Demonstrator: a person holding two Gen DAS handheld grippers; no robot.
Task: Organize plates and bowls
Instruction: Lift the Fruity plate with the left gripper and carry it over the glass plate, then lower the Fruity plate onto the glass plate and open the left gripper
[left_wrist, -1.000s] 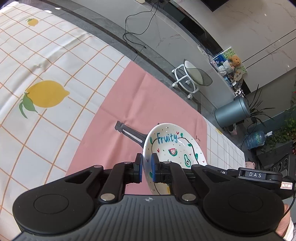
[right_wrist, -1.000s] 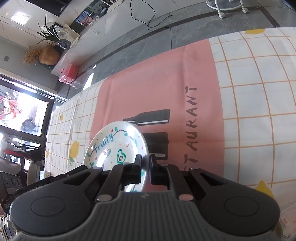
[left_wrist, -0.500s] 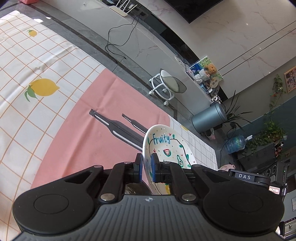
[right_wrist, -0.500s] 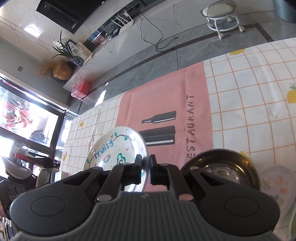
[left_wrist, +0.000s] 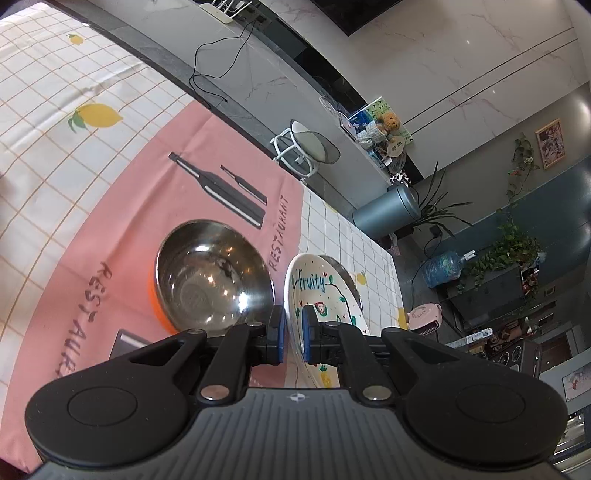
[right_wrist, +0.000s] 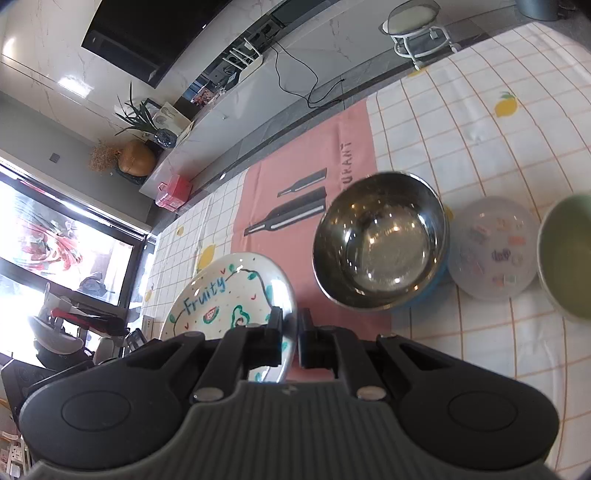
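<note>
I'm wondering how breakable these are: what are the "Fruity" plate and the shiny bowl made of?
The Fruity plate looks like glazed ceramic: glossy white with painted fruit and bright glare at its rim, though coated melamine is possible. The shiny bowl looks like polished stainless steel: its inside mirrors light spots.

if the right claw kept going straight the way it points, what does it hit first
Probably the pink part of the tablecloth, just left of the steel bowl. The right claw is shut on the Fruity plate, whose rim would likely touch first. Depth is unclear.
</note>
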